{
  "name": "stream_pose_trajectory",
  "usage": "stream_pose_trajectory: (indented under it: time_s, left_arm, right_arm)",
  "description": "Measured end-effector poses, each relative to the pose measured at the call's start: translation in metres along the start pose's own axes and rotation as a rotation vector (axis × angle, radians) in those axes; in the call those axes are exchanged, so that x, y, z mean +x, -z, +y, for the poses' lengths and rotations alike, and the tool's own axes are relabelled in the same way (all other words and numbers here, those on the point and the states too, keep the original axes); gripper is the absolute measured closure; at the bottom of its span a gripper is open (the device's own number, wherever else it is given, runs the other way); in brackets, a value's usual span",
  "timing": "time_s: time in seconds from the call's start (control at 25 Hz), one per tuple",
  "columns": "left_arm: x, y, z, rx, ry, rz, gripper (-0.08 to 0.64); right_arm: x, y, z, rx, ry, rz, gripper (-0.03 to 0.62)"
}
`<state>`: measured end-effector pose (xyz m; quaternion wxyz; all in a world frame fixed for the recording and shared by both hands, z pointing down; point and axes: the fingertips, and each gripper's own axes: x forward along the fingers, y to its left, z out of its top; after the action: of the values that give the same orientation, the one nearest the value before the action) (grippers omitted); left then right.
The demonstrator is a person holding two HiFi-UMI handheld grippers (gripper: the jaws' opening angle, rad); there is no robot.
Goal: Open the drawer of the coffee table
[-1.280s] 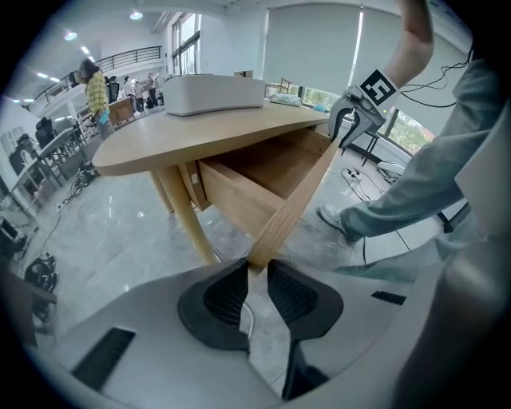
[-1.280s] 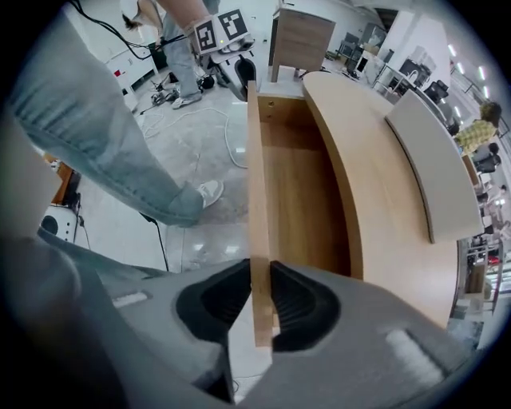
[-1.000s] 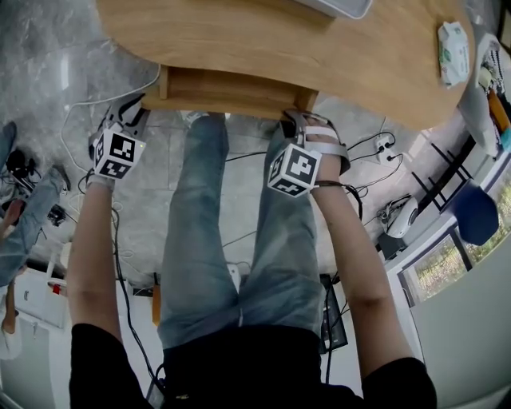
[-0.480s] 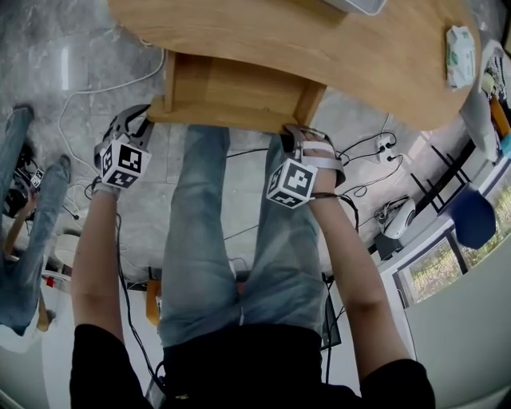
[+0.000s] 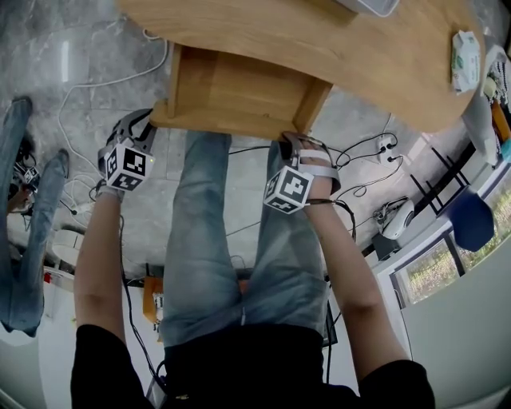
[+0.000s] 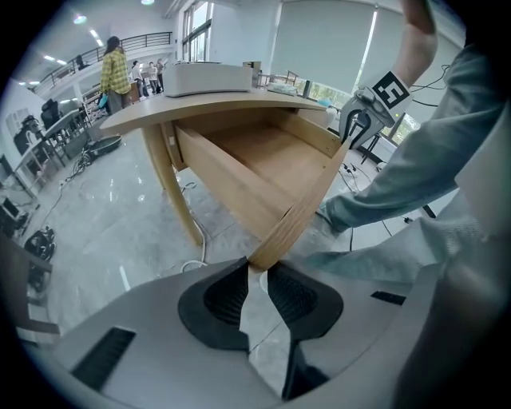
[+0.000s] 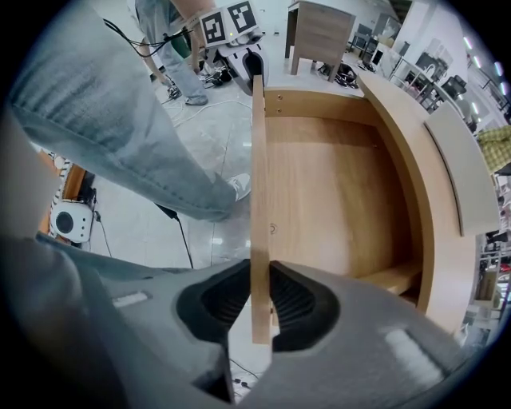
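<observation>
The wooden coffee table [image 5: 319, 40] fills the top of the head view. Its drawer [image 5: 239, 88] stands pulled out from under the top, empty inside [image 7: 327, 192]. My left gripper [image 5: 146, 121] is shut on the left end of the drawer's front panel; in the left gripper view the pads [image 6: 231, 295] pinch the panel's corner [image 6: 279, 232]. My right gripper [image 5: 292, 137] is shut on the right end of the same panel, whose board [image 7: 259, 160] runs straight between its jaws. The right gripper's marker cube [image 6: 391, 89] shows past the far corner.
The person's legs in jeans [image 5: 200, 240] stand between the two arms, just below the drawer. Cables and a power strip [image 5: 383, 145] lie on the marble floor. A wipes packet [image 5: 465, 60] and a white tray [image 5: 367, 6] sit on the table. Another person [image 5: 20, 240] is at left.
The drawer has slid further out from under the tabletop. Both grippers have come back toward the person with its front panel between their jaws.
</observation>
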<state>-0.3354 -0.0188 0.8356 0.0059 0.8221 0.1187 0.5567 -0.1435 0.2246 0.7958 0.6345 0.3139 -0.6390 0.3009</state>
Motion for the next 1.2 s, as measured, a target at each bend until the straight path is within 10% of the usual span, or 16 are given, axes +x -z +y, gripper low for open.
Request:
stream_pose_trajectory:
  time_s: [1.2]
  left_arm:
    - [0.024,0.024,-0.002,-0.007,-0.02,0.122,0.462]
  right_arm:
    - [0.021,0.001,0.01,0.013,-0.065,0.025,0.506]
